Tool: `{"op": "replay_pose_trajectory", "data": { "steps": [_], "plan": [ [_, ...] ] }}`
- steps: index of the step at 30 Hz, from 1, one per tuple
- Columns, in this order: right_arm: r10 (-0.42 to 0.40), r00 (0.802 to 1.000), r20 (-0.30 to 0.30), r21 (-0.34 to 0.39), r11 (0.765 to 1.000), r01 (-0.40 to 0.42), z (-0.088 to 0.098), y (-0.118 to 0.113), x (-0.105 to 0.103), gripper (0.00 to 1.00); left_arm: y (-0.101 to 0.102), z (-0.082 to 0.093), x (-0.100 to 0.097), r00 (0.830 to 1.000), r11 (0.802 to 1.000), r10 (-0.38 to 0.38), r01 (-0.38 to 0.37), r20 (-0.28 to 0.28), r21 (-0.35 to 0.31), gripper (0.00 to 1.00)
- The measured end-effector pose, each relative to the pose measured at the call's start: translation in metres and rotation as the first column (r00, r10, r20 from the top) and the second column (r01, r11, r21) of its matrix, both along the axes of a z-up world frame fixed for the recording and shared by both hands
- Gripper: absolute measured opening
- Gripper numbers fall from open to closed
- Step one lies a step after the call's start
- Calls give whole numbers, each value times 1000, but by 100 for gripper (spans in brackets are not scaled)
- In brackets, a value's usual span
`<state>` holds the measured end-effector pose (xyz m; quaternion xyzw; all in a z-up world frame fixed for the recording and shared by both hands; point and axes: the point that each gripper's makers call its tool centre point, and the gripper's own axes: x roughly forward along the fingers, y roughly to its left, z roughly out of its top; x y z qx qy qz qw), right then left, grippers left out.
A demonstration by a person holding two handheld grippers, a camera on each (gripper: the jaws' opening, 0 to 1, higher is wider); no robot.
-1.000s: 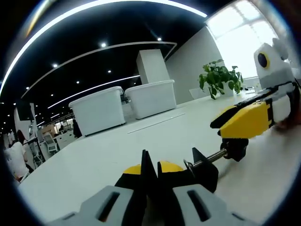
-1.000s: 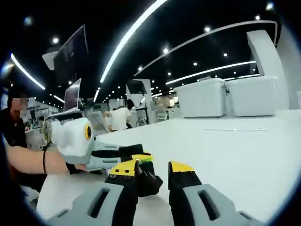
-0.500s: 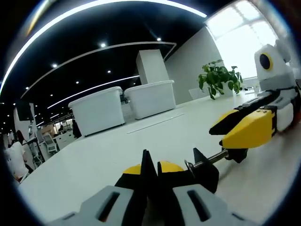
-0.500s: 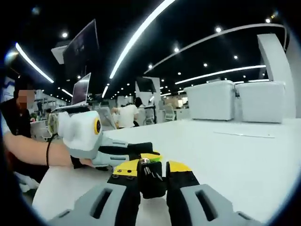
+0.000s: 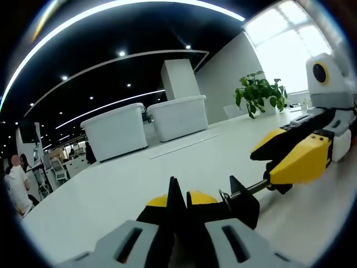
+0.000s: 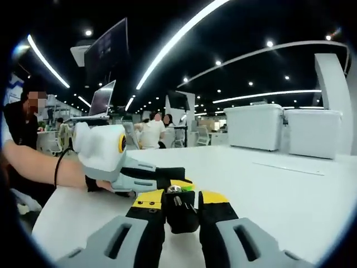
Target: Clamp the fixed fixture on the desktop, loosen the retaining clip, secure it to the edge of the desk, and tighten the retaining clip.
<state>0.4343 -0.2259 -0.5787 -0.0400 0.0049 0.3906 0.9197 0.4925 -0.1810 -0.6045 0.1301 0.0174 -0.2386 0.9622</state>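
Clearly black fixture (image 5: pixel 242 200), metal screw (image 5: pixel 245 190)

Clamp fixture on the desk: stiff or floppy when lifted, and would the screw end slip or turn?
The clamp fixture looks rigid: black body with a metal threaded rod. Probably dense for its size. The left tongs pinch the body while the right tongs close on the knob, so it may pivot if one lets go. The white desk looks smooth; it would likely slide.

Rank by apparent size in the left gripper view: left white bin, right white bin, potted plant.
1-2. Left white bin and right white bin: alike, unranked.
3. Potted plant, smallest; its distance differs, so true size unsure.
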Motion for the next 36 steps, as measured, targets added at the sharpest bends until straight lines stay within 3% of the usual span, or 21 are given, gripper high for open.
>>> {"op": "replay_pose_trajectory", "data": {
  "steps": [2, 4, 6, 12, 20, 23, 28, 30, 32, 33, 34, 36],
  "plan": [
    [11, 1000, 25, -23, 1000, -10, 0, 2, -1, 28, 0, 0, 0, 1000, 1000, 0, 0, 0, 0, 9],
    [-14, 997, 80, -74, 997, 20, 0, -3, 4, 23, 0, 0, 0, 1000, 1000, 0, 0, 0, 0, 9],
    [-2, 997, 77, -73, 997, 8, -1, 0, 4, 22, -1, 0, 0, 1000, 1000, -2, 2, 1, 2, 9],
    [0, 981, 192, -205, 978, 40, -1, -1, 8, 22, 0, 0, 1, 1000, 1000, -2, 2, 1, 1, 9],
    [27, 924, 381, -429, 890, 151, -5, 5, 5, 21, 0, 0, 2, 1000, 1000, 1, -1, -4, -1, 9],
    [31, 916, 400, -450, 877, 167, -6, 7, 3, 22, 0, -1, 2, 1000, 1000, 2, -2, -5, -2, 9],
    [41, 920, 389, -472, 867, 161, -6, 5, 4, 25, 0, -1, 2, 1000, 1000, 2, -2, -7, -3, 9],
    [23, 953, 303, -380, 920, 99, -6, 5, 1, 28, 0, -1, 2, 1000, 1000, 0, 0, -9, -4, 9],
    [8, 990, 143, -159, 987, 15, -1, 3, -2, 37, 0, -1, 2, 1000, 1000, -1, 0, -8, -4, 9],
    [-21, 999, 48, -45, 999, 23, 1, -3, 0, 43, 0, -1, 2, 1000, 1000, -1, 1, -8, -4, 9],
    [-38, 999, 23, -24, 999, 38, 2, -9, 4, 47, 0, -1, 2, 1000, 1000, -1, 1, -8, -4, 9],
    [-85, 996, 15, 53, 995, 84, 13, -23, 12, 43, 0, -1, 2, 1000, 1000, -1, 1, -8, -4, 9]
  ]
}}
